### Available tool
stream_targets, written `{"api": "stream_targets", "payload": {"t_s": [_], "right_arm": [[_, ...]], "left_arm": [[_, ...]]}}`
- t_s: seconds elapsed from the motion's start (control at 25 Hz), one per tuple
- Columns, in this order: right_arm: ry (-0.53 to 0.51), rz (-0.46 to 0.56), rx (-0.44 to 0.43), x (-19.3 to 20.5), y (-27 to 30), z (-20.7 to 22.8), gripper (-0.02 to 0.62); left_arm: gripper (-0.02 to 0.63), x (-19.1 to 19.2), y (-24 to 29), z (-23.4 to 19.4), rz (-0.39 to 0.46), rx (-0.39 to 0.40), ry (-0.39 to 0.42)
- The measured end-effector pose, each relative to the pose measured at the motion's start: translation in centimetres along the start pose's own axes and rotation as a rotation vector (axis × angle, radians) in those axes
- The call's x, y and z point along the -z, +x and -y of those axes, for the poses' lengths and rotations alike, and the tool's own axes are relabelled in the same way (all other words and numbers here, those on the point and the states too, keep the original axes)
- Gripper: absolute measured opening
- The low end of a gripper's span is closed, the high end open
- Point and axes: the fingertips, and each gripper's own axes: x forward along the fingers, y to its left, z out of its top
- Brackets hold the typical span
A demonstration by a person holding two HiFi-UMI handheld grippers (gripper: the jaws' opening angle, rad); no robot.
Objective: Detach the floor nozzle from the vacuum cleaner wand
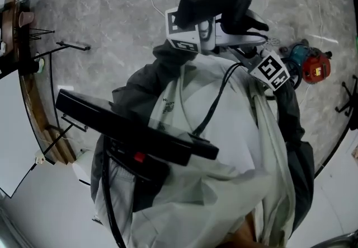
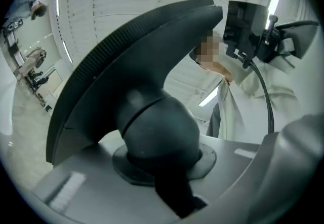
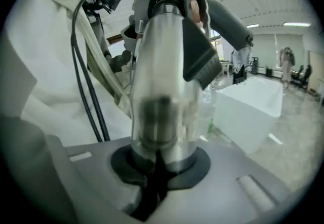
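No text can be read: the small dark print (image 1: 168, 106) on the pale jacket (image 1: 238, 129), left of centre, is too tiny.

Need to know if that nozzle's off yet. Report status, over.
Left gripper clamped on floor nozzle neck. Right gripper clamped on wand. Separation not confirmed from here. Black cables hang beside wand.

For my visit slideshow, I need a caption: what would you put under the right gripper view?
Right gripper clamped on the shiny metal vacuum wand, the person's pale coat beside it.
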Motion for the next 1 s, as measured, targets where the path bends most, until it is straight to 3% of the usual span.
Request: {"api": "stream_targets", "payload": {"t_s": [0.08, 0.12, 0.2, 0.36, 0.44, 0.52, 0.6, 0.68, 0.76, 0.88, 0.96, 1.0], "right_arm": [[0.013, -0.013, -0.058, 0.2, -0.1, -0.2, 0.043], [0.032, -0.015, -0.034, 0.3, 0.0, 0.3, 0.043], [0.083, -0.013, 0.105, 0.6, 0.2, 1.9, 0.043], [0.132, -0.039, 0.464, 0.8, 0.6, 5.1, 0.038], [0.128, -0.067, 0.555, 0.8, 0.8, 5.9, 0.038], [0.121, -0.079, 0.597, 0.6, 0.9, 6.2, 0.038], [0.109, -0.069, 0.596, 0.1, 0.9, 6.1, 0.038], [0.089, -0.044, 0.525, -0.8, 1.0, 5.2, 0.038], [0.061, 0.008, 0.35, -2.2, 1.1, 3.1, 0.039], [0.025, 0.079, -0.029, -3.8, 0.3, -1.2, 0.038], [0.017, 0.082, -0.155, -4.0, -0.8, -2.0, 0.04], [0.027, 0.085, -0.152, -4.0, -1.1, -1.6, 0.04]], "left_arm": [[0.083, 0.0, 0.0, -0.6, 0.023, -0.018, -0.024], [0.086, -0.1, -0.2, -1.4, 0.048, -0.066, -0.042], [0.084, -0.2, -0.7, -3.6, 0.09, -0.209, -0.064], [0.074, 0.0, -3.1, -7.2, 0.078, -0.519, -0.087], [0.072, 0.0, -4.4, -8.3, 0.076, -0.639, -0.108], [0.072, -0.1, -4.9, -8.6, 0.076, -0.693, -0.11], [0.072, -0.6, -4.6, -8.1, 0.072, -0.655, -0.096], [0.072, -1.3, -3.8, -6.8, 0.073, -0.543, -0.071], [0.075, -2.4, -2.8, -4.2, 0.081, -0.362, -0.037], [0.074, -3.4, -0.7, 0.9, 0.066, -0.018, 0.005], [0.074, -3.7, 0.7, 1.6, 0.061, 0.074, 0.006], [0.074, -3.8, 1.1, 1.0, 0.066, 0.065, -0.004]]}}
